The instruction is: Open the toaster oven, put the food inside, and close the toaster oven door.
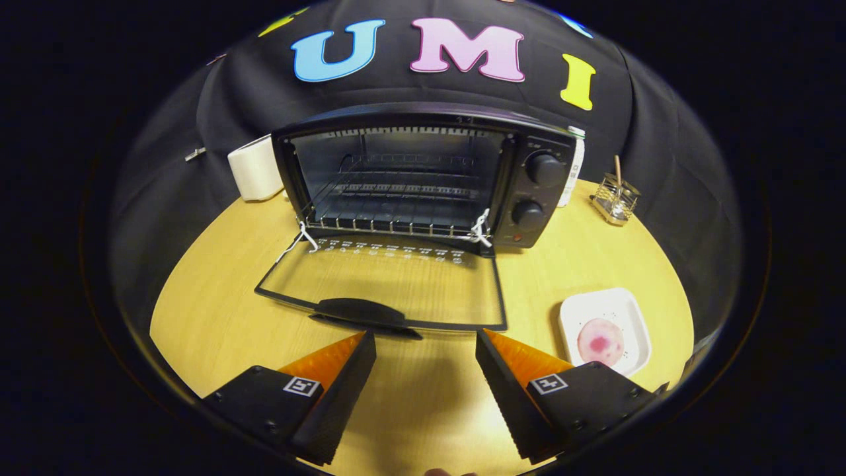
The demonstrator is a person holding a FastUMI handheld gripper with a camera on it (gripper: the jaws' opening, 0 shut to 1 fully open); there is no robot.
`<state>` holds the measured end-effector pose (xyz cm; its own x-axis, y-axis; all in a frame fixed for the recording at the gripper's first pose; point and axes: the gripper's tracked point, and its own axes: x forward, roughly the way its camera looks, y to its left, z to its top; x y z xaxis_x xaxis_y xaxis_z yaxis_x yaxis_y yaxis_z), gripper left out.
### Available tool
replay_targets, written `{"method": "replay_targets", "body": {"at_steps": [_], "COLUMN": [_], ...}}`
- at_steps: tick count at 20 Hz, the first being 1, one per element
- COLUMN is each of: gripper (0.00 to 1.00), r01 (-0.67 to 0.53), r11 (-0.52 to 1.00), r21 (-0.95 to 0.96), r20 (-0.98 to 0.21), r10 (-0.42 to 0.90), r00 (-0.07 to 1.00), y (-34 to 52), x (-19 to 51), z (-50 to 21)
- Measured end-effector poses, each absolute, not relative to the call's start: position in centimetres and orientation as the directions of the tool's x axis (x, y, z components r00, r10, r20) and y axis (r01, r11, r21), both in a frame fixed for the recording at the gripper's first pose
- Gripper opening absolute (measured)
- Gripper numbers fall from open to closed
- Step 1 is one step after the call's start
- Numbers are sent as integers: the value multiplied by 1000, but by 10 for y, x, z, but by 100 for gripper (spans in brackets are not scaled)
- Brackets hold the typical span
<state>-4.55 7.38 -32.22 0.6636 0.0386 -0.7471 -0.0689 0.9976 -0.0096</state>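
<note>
**A:** Where does the tool (426,347) stand?

**B:** Low over the pale yellow wooden bench (218,311), its two black wedge fingers (344,377) with orange inner faces spread wide apart, released and gripping nothing. Bare bench lies between them.

**A:** And the oven?

**B:** The black metal toaster oven (423,175) sits beyond the fingers at the far side of the bench, against the black cloth wall. Its glass door (383,284) is swung fully down and lies flat on the bench, with the dark curved door handle (360,312) just ahead of the left finger's tip. A wire rack (396,211) shows inside the open cavity, and two round black knobs (543,169) sit one above the other on the oven's right panel.

**A:** The food?

**B:** A round pink slice of food (600,342) rests on a small white square plate (631,311), on the bench to the right of the open door and just beyond the right finger. The finger is near the plate, but whether it touches the plate cannot be told.

**A:** Anything else?

**B:** A white rounded container (254,168) stands to the left of the oven. A small wire holder (615,197) with a wooden stick stands well off to the right.
</note>
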Motion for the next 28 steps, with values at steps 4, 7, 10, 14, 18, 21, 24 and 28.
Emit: {"method": "replay_targets", "body": {"at_steps": [4, 7, 10, 14, 18, 21, 24, 28], "gripper": [99, 99, 99, 99, 99, 99, 98, 98], "r01": [-59, -54, -70, -52, -23, -16, -14, -55], "r11": [998, 998, 997, 999, 999, 999, 999, 997], "r21": [-27, -19, -17, 9, 29, 33, 40, 58], "r20": [-726, -723, -738, -779, -827, -869, -897, -912], "r10": [21, 24, 35, 40, 37, 37, 42, 75], "r00": [688, 690, 674, 625, 561, 494, 440, 403], "y": [21, -21, -71, -136, -189, -220, -232, -226], "x": [-49, -52, -54, -63, -73, -81, -87, -79], "z": [-293, -281, -275, -282, -307, -333, -355, -375]}}
